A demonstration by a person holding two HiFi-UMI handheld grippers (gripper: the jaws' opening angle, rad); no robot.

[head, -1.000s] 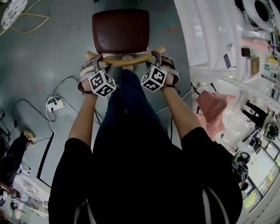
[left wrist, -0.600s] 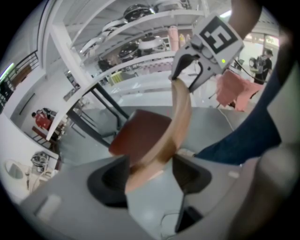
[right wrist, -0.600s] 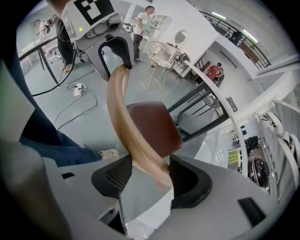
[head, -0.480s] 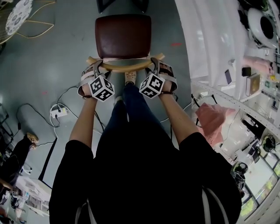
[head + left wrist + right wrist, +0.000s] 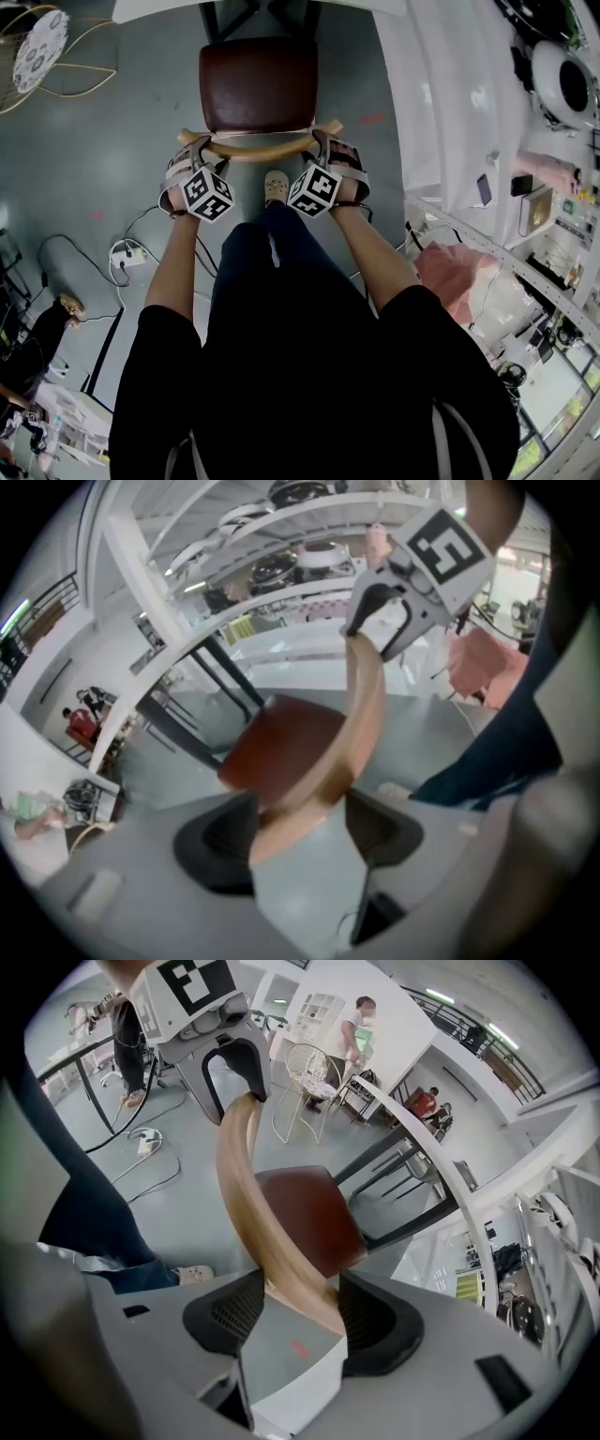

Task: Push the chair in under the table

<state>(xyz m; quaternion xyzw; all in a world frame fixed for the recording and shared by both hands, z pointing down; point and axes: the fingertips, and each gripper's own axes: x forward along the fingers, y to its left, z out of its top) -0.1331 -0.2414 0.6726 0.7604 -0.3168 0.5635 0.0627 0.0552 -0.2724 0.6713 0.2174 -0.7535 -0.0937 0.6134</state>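
Jaws clamping backrest of one chair [image 5: 258, 84], left gripper [image 5: 201, 148], right gripper [image 5: 322, 142]

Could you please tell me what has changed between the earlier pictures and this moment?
The chair has been pushed forward toward the table, whose white edge has now come into the head view just ahead of the seat. The person has stepped along behind it. Unchanged: the left gripper and right gripper stay clamped on the curved wooden backrest, one near each end.

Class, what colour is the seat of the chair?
The seat is dark reddish brown; the head view shows it best.
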